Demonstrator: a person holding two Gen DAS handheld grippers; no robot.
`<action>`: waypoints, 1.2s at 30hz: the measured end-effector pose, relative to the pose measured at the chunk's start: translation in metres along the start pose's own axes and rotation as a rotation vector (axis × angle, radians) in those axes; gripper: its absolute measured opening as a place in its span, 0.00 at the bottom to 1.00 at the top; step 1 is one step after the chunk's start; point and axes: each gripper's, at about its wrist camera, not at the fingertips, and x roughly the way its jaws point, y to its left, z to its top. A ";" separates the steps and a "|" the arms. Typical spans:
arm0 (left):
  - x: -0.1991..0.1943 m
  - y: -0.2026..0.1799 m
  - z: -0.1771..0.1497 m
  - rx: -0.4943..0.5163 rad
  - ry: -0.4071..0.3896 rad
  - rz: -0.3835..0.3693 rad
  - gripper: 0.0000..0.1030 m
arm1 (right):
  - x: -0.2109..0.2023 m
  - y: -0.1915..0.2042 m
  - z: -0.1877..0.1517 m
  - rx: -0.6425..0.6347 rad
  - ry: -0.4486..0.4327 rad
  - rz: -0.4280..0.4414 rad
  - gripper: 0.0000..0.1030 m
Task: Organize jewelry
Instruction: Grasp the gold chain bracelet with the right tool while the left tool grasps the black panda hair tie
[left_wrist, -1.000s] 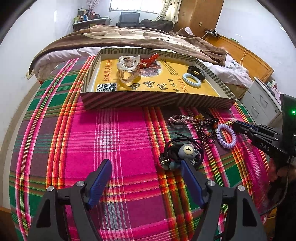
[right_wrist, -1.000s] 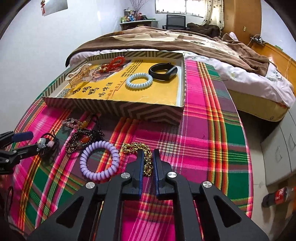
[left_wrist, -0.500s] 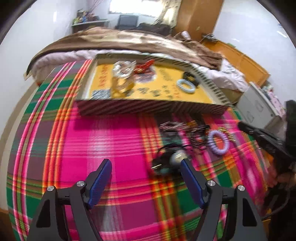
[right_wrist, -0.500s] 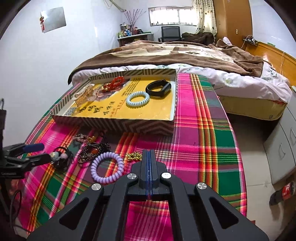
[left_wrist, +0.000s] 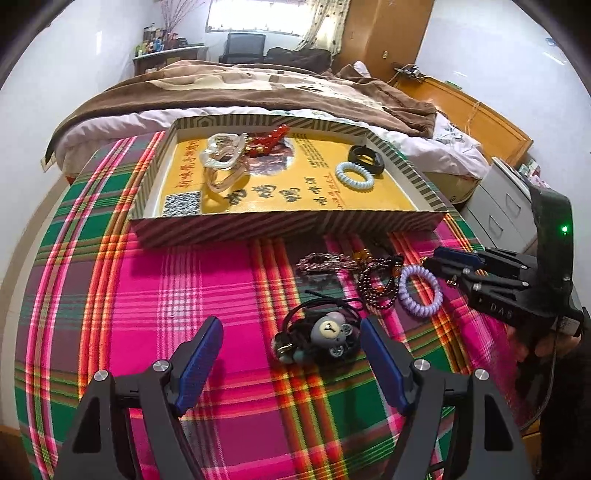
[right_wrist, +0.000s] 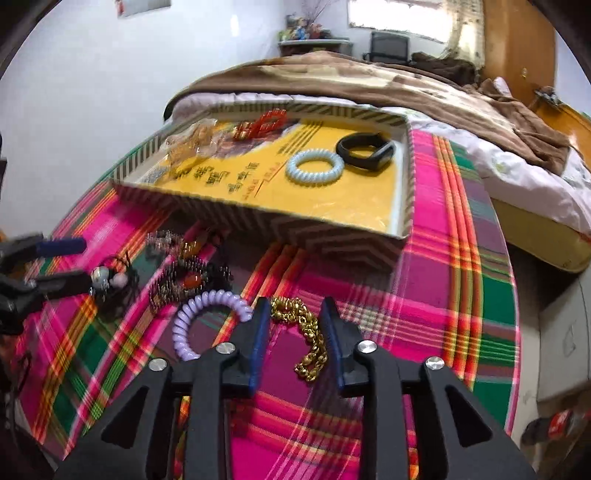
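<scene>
1. Left gripper (left_wrist: 291, 349): matte black angular arms with triangular cut-outs, blue pads inside the fingers (left_wrist: 201, 354), silver round screws on top.
2. Right gripper (right_wrist: 293, 332): same black frame, blue pads, silver screws.
3. In the left view, at 3 o'clock: white lettering, perhaps "DAS", a green light, a thin black cable.

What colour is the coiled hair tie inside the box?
Pale blue; the coiled hair tie shows best in the right wrist view.

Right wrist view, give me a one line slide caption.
Right gripper opening around a gold chain on plaid cloth, beside a purple coil hair tie.
</scene>
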 end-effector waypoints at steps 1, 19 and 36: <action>0.000 0.000 0.000 0.001 0.002 0.006 0.74 | -0.001 0.001 0.000 -0.015 0.004 -0.003 0.29; 0.003 0.022 0.020 -0.029 -0.004 0.033 0.74 | -0.063 -0.031 -0.011 0.176 -0.179 0.022 0.08; 0.036 -0.028 0.016 0.202 0.146 0.045 0.31 | -0.079 -0.029 -0.010 0.207 -0.231 0.044 0.08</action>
